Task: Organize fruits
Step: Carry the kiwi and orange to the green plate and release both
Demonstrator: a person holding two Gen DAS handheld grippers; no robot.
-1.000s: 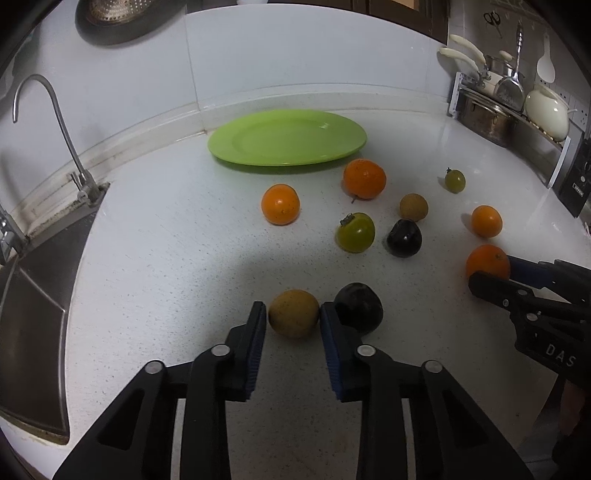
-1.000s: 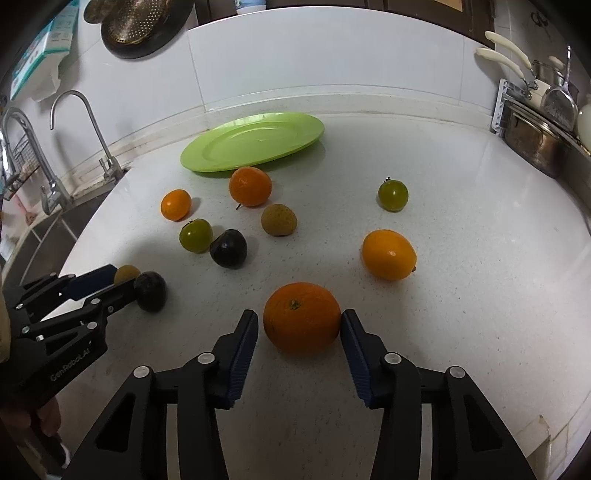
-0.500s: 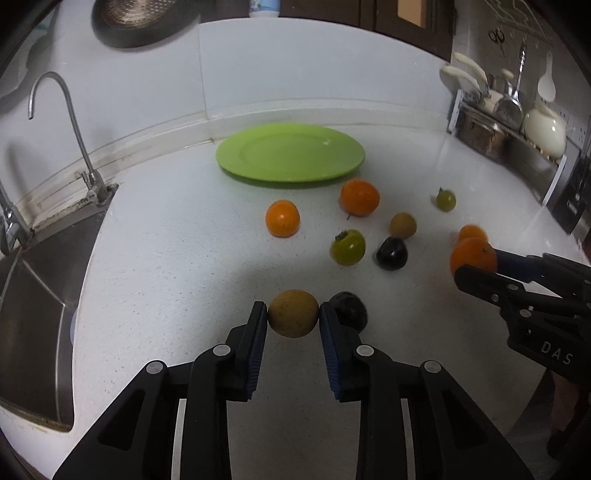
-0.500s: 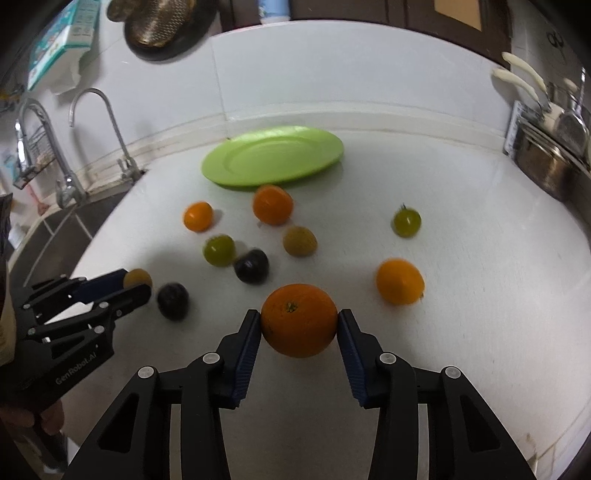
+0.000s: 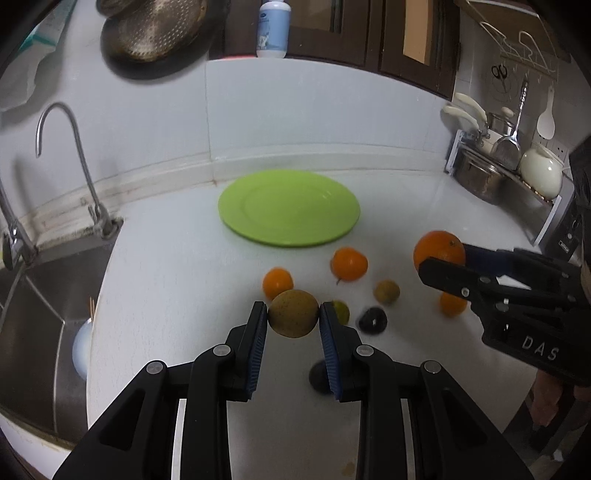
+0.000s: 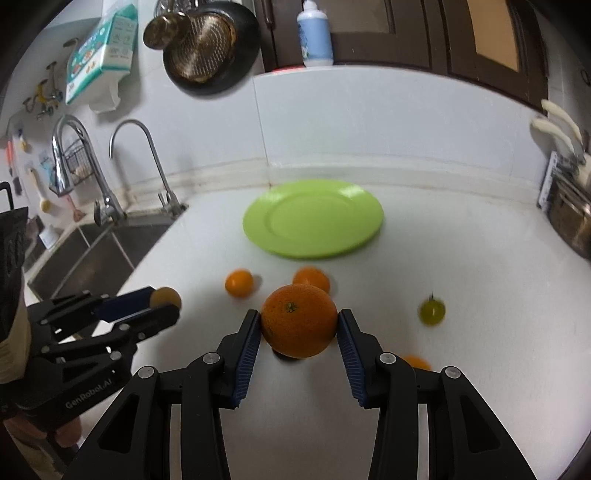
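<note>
We had the left gripper clamped on a brown fruit, pads on its two sides, lifted clear of the counter. The right gripper was clamped the same way on the big orange, also off the surface. Side grips made sense: round fruit rolls, so we squeezed across the widest part. Both pointed toward the green plate at 12 o'clock, bare, likely the drop spot.

Loose fruit lay on the counter between us and the plate: two small oranges, a small brown one, a dark one, another dark one under the left jaws, and a green one at 3 o'clock in the right view.

The counter was white and speckled, glossy. The sink and tap sat at 9 o'clock, a dish rack at 2 o'clock, a strainer on the wall, a bottle on the ledge.
</note>
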